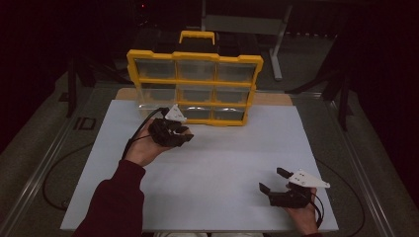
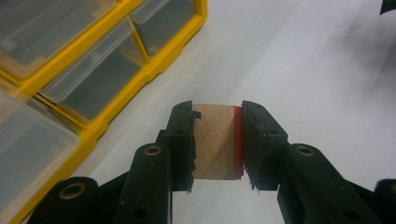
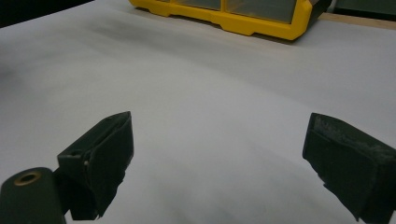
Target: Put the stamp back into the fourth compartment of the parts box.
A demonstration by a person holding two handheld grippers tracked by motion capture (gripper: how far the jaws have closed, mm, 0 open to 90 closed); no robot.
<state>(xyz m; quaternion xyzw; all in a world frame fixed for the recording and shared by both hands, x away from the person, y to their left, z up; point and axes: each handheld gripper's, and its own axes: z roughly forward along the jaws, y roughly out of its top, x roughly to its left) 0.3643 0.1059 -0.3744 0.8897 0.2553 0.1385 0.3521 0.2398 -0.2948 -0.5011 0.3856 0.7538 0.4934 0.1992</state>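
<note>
A yellow organizer case with clear-fronted drawers stands upright at the back of the white sheet. My left gripper hovers just in front of its lower left drawers. In the left gripper view the jaws are shut on a small brown block with a red edge, held above the sheet beside the case. My right gripper rests low at the front right of the sheet, its jaws wide apart and bare. In the right gripper view the case lies far ahead.
A handle tops the case. Beyond it stands a grey table frame in the dark. A cable loops off the sheet's left edge. A metal rail borders the table's left side.
</note>
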